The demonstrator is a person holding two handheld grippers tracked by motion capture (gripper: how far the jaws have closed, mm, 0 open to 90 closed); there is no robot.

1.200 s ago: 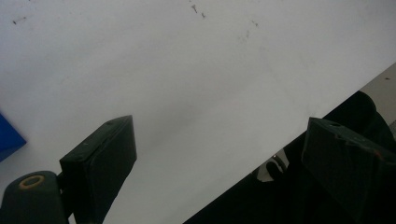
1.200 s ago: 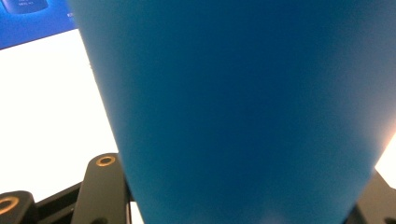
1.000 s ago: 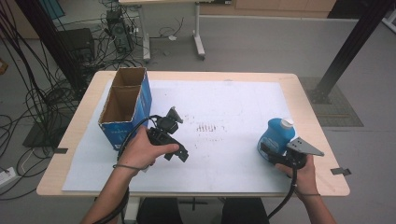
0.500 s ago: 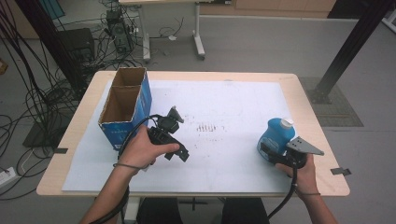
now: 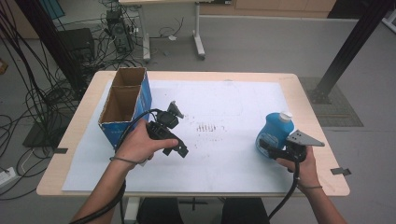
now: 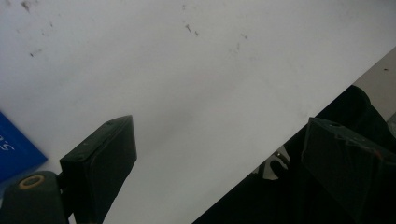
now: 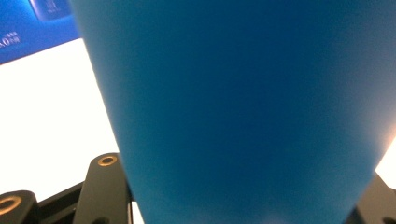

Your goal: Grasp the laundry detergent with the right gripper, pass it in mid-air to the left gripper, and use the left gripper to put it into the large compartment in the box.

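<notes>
Below us, a wooden table [image 5: 308, 88] carries a large white paper sheet [image 5: 224, 154], smooth with small dark marks. At its left stands an open cardboard box [image 5: 122, 105] with blue sides. Our right gripper [image 5: 270, 148] is clamped on the glossy blue bottle [image 5: 275, 132] with a white cap, upright at the right. Our left gripper [image 5: 173, 111] holds its jaws apart over bare paper.
</notes>
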